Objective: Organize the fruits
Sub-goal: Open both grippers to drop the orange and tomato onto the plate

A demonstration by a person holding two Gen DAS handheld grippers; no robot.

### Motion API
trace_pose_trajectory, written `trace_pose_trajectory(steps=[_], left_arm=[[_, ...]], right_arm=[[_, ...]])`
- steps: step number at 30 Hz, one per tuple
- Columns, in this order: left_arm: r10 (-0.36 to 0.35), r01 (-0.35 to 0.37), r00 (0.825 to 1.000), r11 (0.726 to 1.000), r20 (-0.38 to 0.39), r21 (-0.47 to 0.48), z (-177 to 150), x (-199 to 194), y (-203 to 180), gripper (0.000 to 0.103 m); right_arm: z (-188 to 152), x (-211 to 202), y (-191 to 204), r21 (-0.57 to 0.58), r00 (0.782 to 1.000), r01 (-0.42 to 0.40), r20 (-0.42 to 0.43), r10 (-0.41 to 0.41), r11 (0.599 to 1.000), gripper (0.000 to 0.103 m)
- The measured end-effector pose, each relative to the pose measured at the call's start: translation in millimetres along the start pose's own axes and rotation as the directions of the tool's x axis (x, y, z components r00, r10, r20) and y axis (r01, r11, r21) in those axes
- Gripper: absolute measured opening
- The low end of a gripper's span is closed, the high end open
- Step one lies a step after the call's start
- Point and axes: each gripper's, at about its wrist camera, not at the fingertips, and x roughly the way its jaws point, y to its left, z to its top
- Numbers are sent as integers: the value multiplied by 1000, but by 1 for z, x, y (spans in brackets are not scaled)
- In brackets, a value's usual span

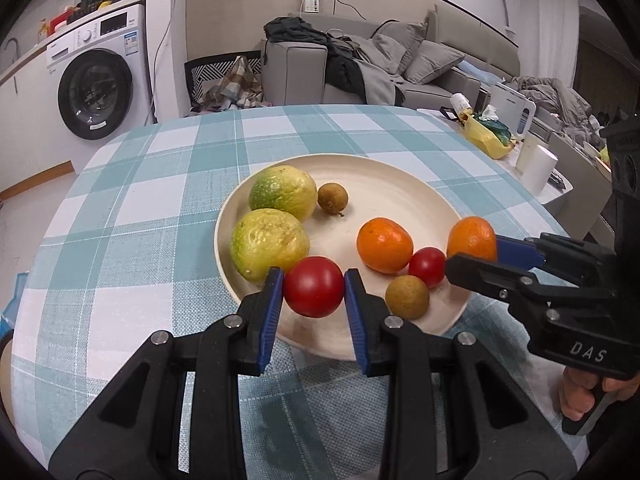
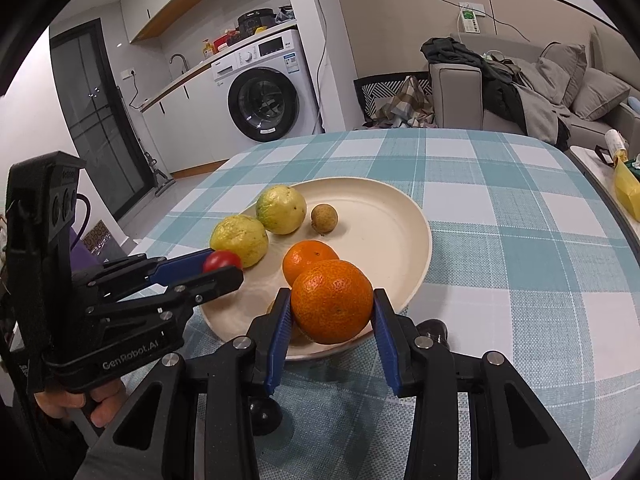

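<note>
A cream plate [image 1: 384,184] on the checked tablecloth holds two yellow-green fruits [image 1: 280,192], an orange mandarin [image 1: 384,245], a small red tomato [image 1: 427,266] and two brown longans [image 1: 407,297]. My left gripper [image 1: 314,288] is shut on a red tomato [image 1: 314,286] over the plate's near left rim; it also shows in the right wrist view [image 2: 222,260]. My right gripper [image 2: 332,312] is shut on a mandarin [image 2: 332,300] over the plate's [image 2: 400,208] near right rim; this mandarin shows in the left wrist view [image 1: 472,238].
The checked tablecloth [image 1: 160,200] covers the table. A side table at the right holds a yellow bag [image 1: 486,136], a white cup [image 1: 538,168] and a white appliance. A sofa [image 1: 360,68] and washing machine [image 1: 96,80] stand behind.
</note>
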Motion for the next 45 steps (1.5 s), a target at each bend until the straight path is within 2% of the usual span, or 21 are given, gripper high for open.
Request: trace_pose_trajectory(steps=[7,15,21,25,27,31,39,45], left_arm=[[12,-12,1000,1000,-9,-13,0,2,3,28],[22,-22,1000,999,1,-29,0,-2,4,28],[26,-26,1000,999,6,-21,0,-3,2,28],[27,-27,1000,999,4,-31,0,-4,2,29],[27,-27,1000,999,-2,-27,-2,-5,1,37],[45,-45,999,999,10,-6,-4,-9,-2,44],[36,-36,998,999,49,-14,-8,-24,0,74],[41,-40,997,999,60,-19,-9,-30,0,85]], right_arm=[[2,3,10,-26,1000,-5,1,5,1000,40],[8,16,33,-73,999,-48,-9,47,996,40],[9,18,32,-64,999,-43,-10,42,997,41],[9,16,28,-50,999,-35,6,35,998,58],[9,14,26,-40,999,-33,15,33,999,65],[8,9,22,-44,999,-26,26,27,999,72],[5,-1,13,-32,999,-12,44,14,999,89],[2,-5,10,-32,999,5,48,-4,999,100]])
